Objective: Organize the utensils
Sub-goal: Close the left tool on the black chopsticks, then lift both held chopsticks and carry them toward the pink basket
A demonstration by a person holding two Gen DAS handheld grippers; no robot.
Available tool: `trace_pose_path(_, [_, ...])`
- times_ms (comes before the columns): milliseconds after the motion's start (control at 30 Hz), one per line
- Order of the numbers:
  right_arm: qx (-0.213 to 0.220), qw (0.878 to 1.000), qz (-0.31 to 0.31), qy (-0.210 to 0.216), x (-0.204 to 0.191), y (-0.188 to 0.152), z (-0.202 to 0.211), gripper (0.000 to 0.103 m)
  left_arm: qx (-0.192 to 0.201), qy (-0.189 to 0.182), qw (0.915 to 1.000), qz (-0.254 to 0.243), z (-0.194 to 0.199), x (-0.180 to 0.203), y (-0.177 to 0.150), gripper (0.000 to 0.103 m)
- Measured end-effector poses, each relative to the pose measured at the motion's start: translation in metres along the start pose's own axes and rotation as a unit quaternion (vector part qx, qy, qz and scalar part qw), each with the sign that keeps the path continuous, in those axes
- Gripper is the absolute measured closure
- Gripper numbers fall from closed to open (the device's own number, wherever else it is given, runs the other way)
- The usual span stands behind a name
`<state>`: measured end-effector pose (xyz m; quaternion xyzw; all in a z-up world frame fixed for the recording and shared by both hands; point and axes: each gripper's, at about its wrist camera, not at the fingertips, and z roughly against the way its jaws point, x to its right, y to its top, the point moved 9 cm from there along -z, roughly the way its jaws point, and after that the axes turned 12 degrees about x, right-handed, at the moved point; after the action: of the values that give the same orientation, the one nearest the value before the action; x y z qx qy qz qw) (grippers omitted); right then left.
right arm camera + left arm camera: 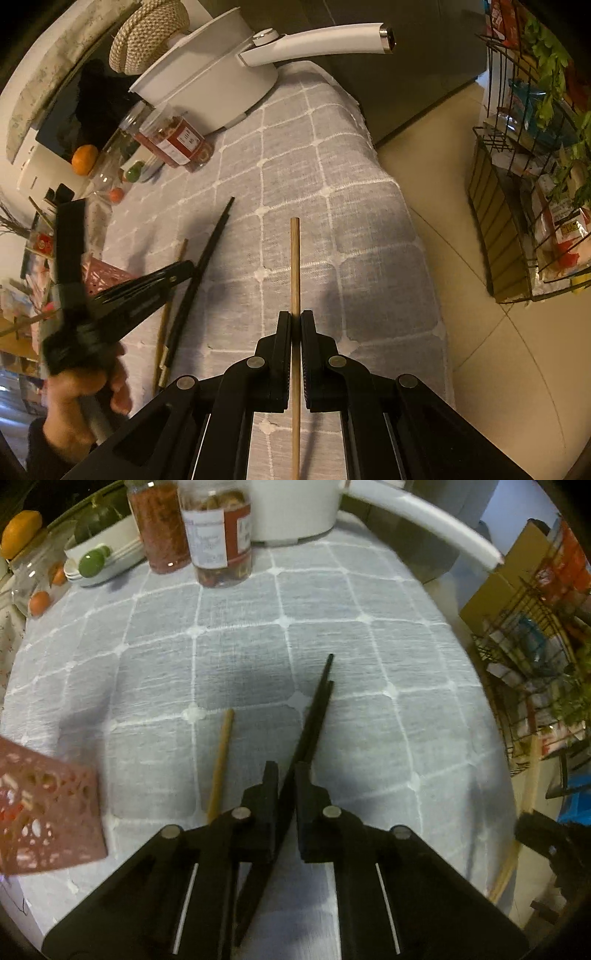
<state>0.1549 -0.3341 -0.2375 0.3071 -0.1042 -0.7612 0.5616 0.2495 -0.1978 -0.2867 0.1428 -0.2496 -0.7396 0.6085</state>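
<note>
My left gripper (286, 771) is shut on a pair of black chopsticks (317, 705), whose tips point away over the grey checked tablecloth (240, 646). A wooden chopstick (221, 760) lies on the cloth just left of the fingers. A pink perforated holder (48, 812) stands at the left edge. My right gripper (295, 317) is shut on another wooden chopstick (294, 258), held above the cloth. In the right wrist view a hand (85, 387) holds the left gripper (184, 267) against the black chopsticks (210, 251), with the loose wooden chopstick (173, 288) and the pink holder (105, 275) beside it.
A white pot (295, 509) with a long handle (424, 520) stands at the far side, next to two jars (218, 535). A white bowl (110, 554), fruit and an orange (22, 531) sit at the far left. The table edge drops to a tiled floor (480, 350) with a wire rack (517, 184).
</note>
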Motion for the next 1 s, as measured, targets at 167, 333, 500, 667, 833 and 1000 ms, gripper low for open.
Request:
trace_pose_path(167, [-0.003, 1.000, -0.003, 0.004, -0.002, 0.000, -0.002, 0.098, 0.000, 0.004, 0.9999, -0.013, -0.010, 0.002, 0.007, 0.094])
trace_pose_path(333, [-0.006, 1.000, -0.009, 0.000, 0.001, -0.001, -0.004, 0.098, -0.010, 0.015, 0.9994, -0.031, -0.020, 0.005, 0.016, 0.094])
trace_pose_path(500, [-0.010, 1.000, -0.009, -0.003, 0.003, -0.003, -0.008, 0.098, 0.000, 0.030, 0.9983, -0.051, -0.029, 0.014, 0.022, 0.094])
trace_pose_path(667, [-0.006, 1.000, 0.000, -0.008, -0.002, -0.002, -0.008, 0.098, 0.012, 0.027, 0.9988, -0.040, -0.019, 0.018, 0.019, 0.095])
trace_pose_path(833, [0.011, 1.000, 0.003, -0.011, 0.000, 0.003, 0.005, 0.098, 0.045, 0.009, 0.9970, -0.062, 0.020, 0.026, 0.012, 0.097])
trace_pose_path(1000, [0.033, 0.999, 0.000, -0.012, 0.001, 0.007, 0.022, 0.098, 0.079, -0.014, 0.9914, -0.103, 0.063, 0.040, 0.002, 0.097])
